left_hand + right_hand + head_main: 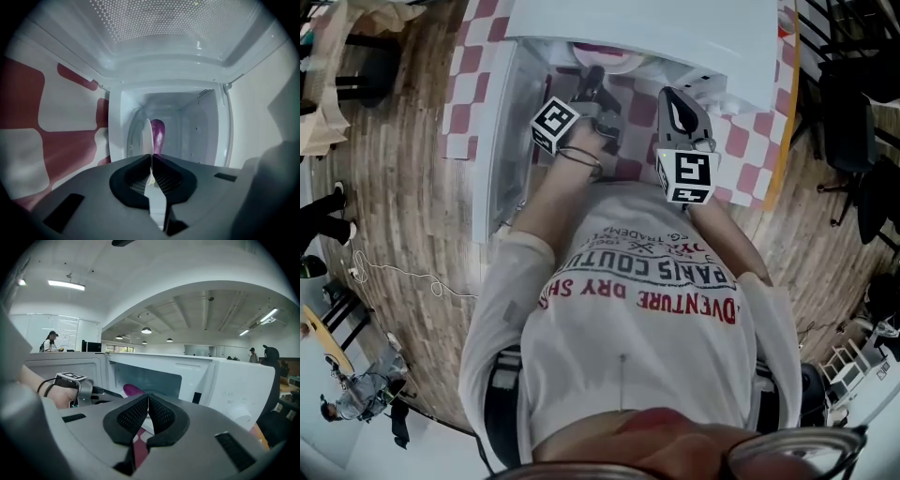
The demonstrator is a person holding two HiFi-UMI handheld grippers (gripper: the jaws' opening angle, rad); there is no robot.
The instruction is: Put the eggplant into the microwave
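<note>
While my left gripper (151,161) has its jaws clamped tight on the rim of the white plate (147,136), the eggplant (158,133) lies on that plate just past the jaw tips, inside the open microwave (206,117). Right gripper (147,401): jaws closed together with nothing between them, outside the cavity near the opening. From there the eggplant sits ahead and slightly left, beyond the left gripper.

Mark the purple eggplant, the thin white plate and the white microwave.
Purple eggplant (158,134), left gripper view, its glossy body.
Thin white plate (147,138), left gripper view, its edge-on rim.
White microwave (206,126), left gripper view, inner side wall.
</note>
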